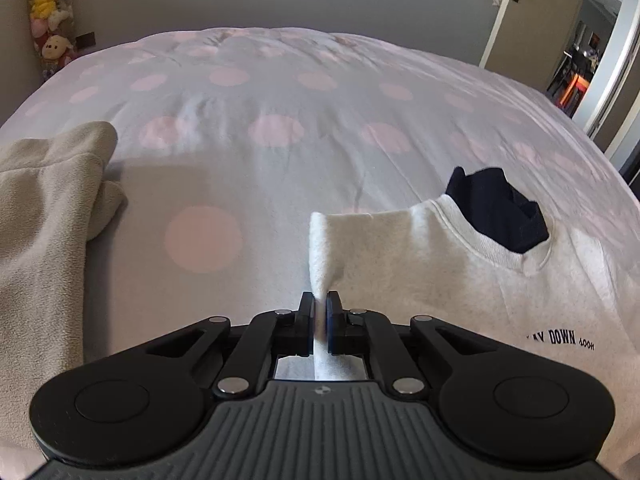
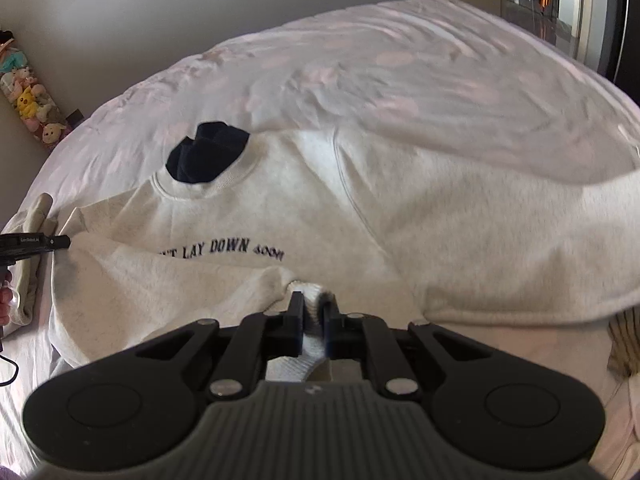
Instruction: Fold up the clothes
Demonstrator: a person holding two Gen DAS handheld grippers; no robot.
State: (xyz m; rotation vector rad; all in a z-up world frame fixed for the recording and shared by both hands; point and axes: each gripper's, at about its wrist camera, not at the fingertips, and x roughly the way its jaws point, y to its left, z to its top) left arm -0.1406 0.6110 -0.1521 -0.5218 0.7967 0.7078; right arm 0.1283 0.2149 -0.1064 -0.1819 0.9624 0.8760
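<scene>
A white sweatshirt [image 2: 400, 208] with dark lettering and a dark inner collar [image 2: 208, 152] lies spread on the bed, front up. My left gripper [image 1: 320, 300] is shut on a fold of the sweatshirt [image 1: 440, 272] near its shoulder edge, pulling the cloth into a peak. In the right wrist view my right gripper [image 2: 312, 304] is shut on a bunched ribbed edge of the same sweatshirt, near its lower middle. The left gripper's tip [image 2: 60, 242] shows at the far left of that view, at the shoulder.
The bed [image 1: 280, 92] has a white cover with pink dots. A beige fleece garment [image 1: 48, 208] lies at the left. Plush toys [image 1: 50, 8] hang in the back left corner. An open door [image 1: 516, 8] stands at the back right.
</scene>
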